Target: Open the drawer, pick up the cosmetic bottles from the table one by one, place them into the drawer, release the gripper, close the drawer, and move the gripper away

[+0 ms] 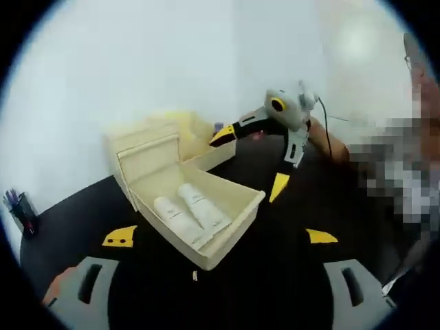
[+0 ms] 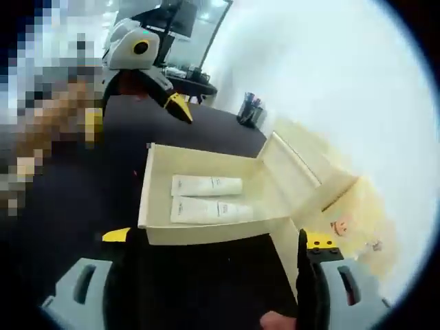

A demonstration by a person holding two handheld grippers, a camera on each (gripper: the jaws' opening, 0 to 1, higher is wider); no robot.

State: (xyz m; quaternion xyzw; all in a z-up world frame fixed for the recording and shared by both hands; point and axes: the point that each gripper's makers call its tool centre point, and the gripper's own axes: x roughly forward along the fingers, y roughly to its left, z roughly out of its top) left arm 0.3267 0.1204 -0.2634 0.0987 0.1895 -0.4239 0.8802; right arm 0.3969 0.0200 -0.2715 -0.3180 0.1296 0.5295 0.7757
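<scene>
Drawer (image 1: 206,227) stands pulled open on the black table (image 1: 289,275), two cosmetic bottles (image 1: 189,213) lying side by side inside. My left gripper (image 1: 220,237) hovers spread wide before it. My right gripper (image 2: 218,238), jaws apart, straddles the drawer's front wall.

The drawer (image 1: 206,227) stood pulled out of its cabinet (image 1: 148,148) on my bench (image 1: 275,275). Two cosmetic bottles (image 1: 191,213) lay side by side in it. A pen holder (image 1: 20,210) stood well apart, near the wall behind the cabinet.
</scene>
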